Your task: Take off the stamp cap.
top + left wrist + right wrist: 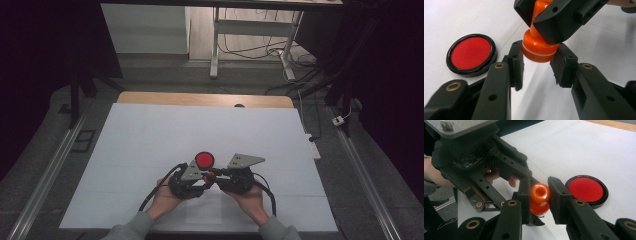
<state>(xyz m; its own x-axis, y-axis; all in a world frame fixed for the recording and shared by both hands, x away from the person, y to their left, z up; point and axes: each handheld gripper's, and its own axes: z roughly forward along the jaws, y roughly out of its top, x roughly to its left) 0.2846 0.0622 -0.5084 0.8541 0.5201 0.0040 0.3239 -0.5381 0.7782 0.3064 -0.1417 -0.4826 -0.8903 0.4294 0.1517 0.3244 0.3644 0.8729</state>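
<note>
We held an orange stamp [537, 47] between both tongs at lower centre of the high view, above the white desk [150, 135]. The left tongs [537, 66] stood released around its wide base, pads just beside it; the right tongs [539, 195] were clenched on its knobbed handle. We judged this a handover or a pull-apart, calling next for the left pads to close squarely. The stamp looked glossy moulded plastic with a pale seam. The round red ink pad [586, 190], black-rimmed and matte, lay flat just beyond.

dim room (grey floor [150, 70])
</note>
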